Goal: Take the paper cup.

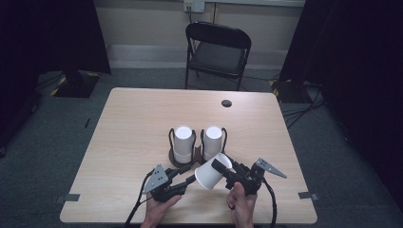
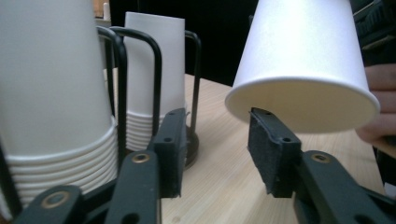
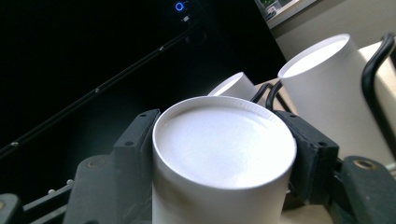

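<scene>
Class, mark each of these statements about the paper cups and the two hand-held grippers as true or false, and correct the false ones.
1. The right gripper is clamped on a white paper cup. True.
2. The held cup stands upright on the table. False: it is lifted and tilted on its side, rim toward the left gripper.
3. Two stacks of cups sit in a black wire holder. True.
4. The left gripper is clamped on the cup's rim. False: its jaws stand apart, one pad just at the rim, not pinching it.
5. A folding chair stands beyond the table. True.
6. The stacked cups are red. False: white.
</scene>
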